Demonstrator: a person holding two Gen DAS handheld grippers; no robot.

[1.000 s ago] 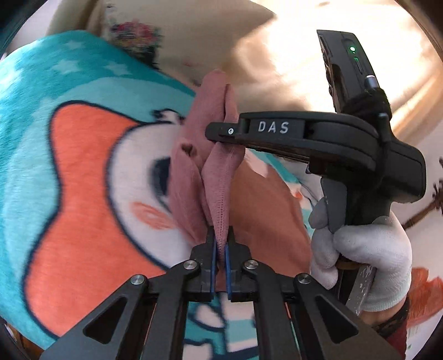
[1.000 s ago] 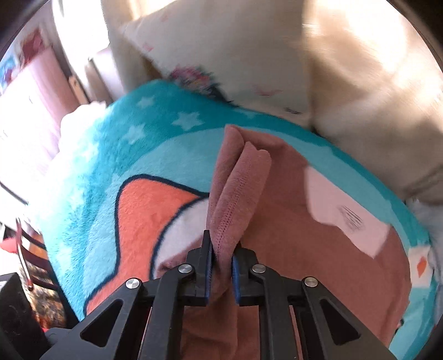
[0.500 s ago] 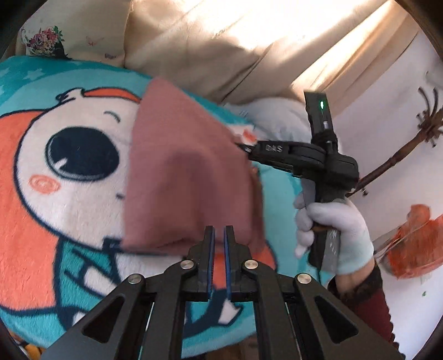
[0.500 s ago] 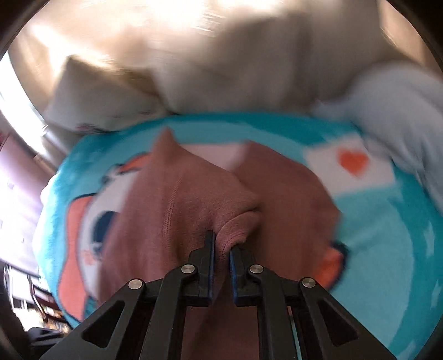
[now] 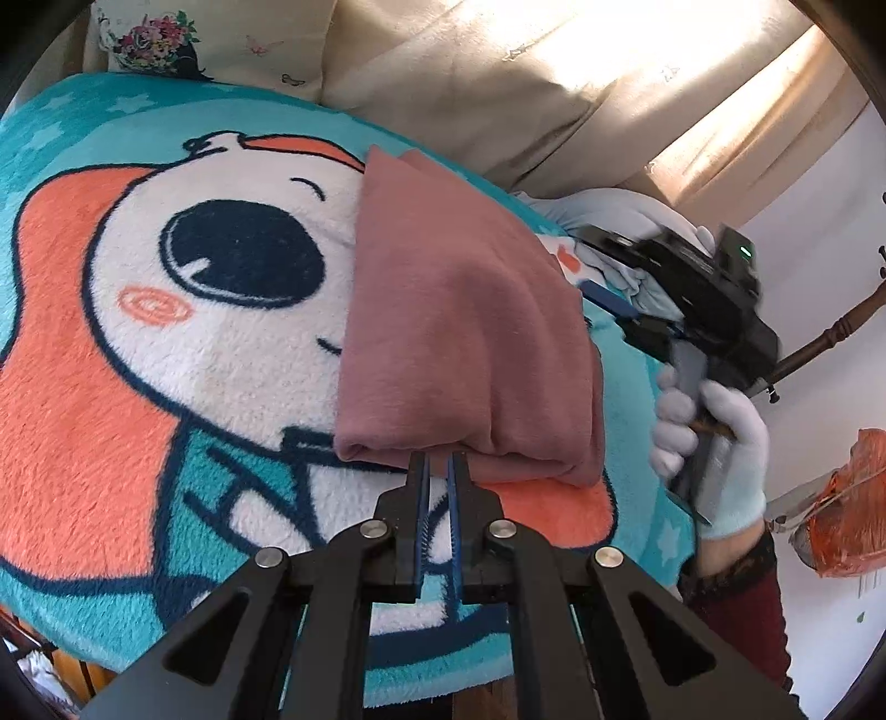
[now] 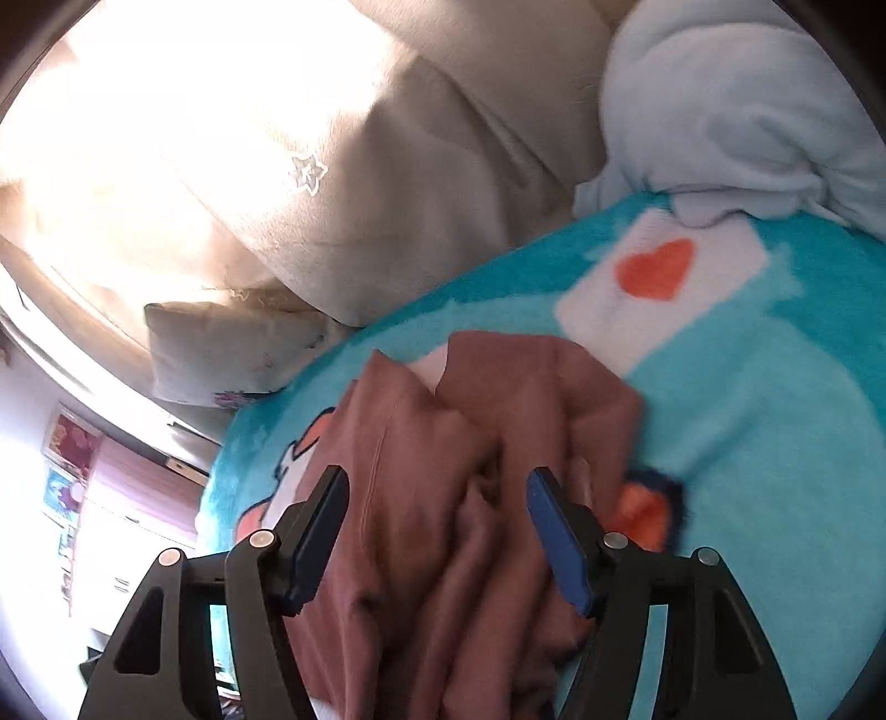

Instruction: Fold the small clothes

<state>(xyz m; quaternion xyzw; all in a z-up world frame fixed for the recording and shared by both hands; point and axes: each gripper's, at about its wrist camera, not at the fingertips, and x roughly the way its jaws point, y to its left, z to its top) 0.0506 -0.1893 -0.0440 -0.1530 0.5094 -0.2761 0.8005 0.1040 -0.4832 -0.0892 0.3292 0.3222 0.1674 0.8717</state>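
Observation:
A dusty-pink small garment (image 5: 465,343) lies folded on the cartoon fleece blanket (image 5: 183,343). My left gripper (image 5: 438,471) sits at the garment's near folded edge, its jaws nearly together with a thin gap and nothing between them. My right gripper (image 6: 437,498) is open wide just above the garment's rumpled side (image 6: 487,443); it also shows in the left wrist view (image 5: 620,315), held by a white-gloved hand at the garment's right edge.
Beige cushions (image 5: 470,83) and a floral pillow (image 5: 160,44) line the far side of the blanket. A pale blue cloth pile (image 6: 736,111) lies at the blanket's far right corner. An orange bag (image 5: 847,498) hangs at the right.
Both grippers held the garment's fold upright a second ago. The garment was laid down folded, the left gripper let go first, and the right gripper has now opened and released it.

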